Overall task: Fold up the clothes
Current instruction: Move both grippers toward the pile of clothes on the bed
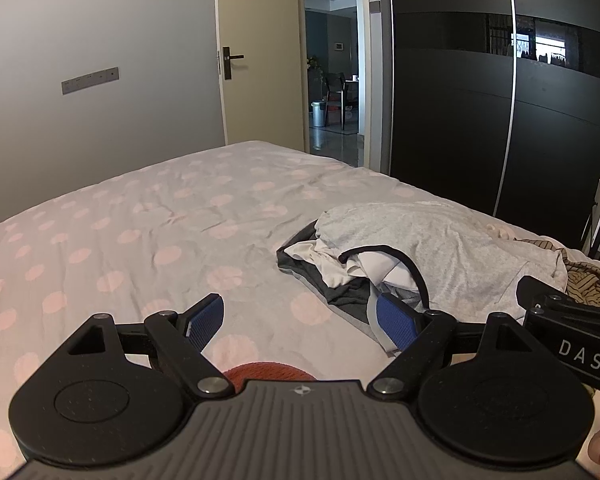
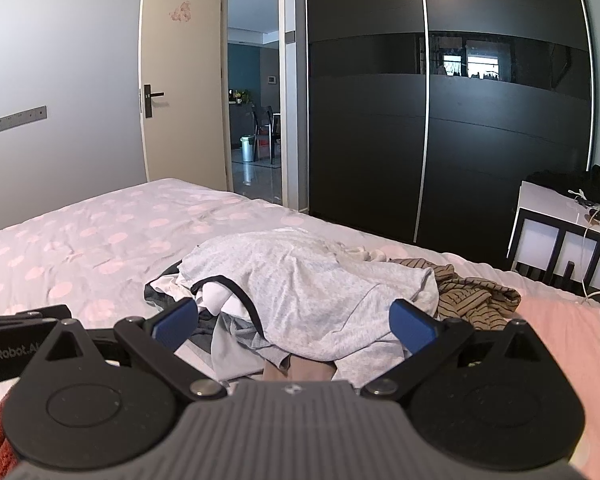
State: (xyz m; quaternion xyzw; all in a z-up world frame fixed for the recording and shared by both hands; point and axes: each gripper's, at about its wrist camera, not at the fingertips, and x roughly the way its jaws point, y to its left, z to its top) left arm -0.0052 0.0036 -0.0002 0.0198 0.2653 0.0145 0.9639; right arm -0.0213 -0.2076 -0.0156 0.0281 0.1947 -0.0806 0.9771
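- The left gripper (image 1: pixel 300 322) hangs low over the bed (image 1: pixel 140 216), its blue-padded fingers (image 1: pixel 206 318) spread wide and holding nothing; below it lies only the dotted sheet.
- The right gripper (image 2: pixel 296 326) is likewise released, its jaws parted wide with no cloth between them, and it faces the pile of clothes (image 2: pixel 300 288) head-on.
- In the left wrist view that pile sits right of centre; the left gripper's right finger stands just in front of the pile's near edge, though from this angle I cannot tell whether it touches.
- On top of the heap lies a light grey garment (image 2: pixel 312 280), draped loosely over the rest.
- Under its left edge a white piece with black trim (image 2: pixel 220 294) pokes out, with dark grey fabric (image 2: pixel 160 300) beneath that.
- To the right, touching the grey garment, a brown striped garment (image 2: pixel 476 296) lies crumpled on the sheet.
- A bit of orange-red knit (image 1: pixel 270 372) shows at the bottom centre of the left wrist view, just behind the gripper body.
- Behind the bed, a black sliding wardrobe (image 2: pixel 440 120) fills the upper right, and a cream door (image 2: pixel 180 80) stands open at upper centre.
- A white bedside unit (image 2: pixel 560 236) sits at the right edge.
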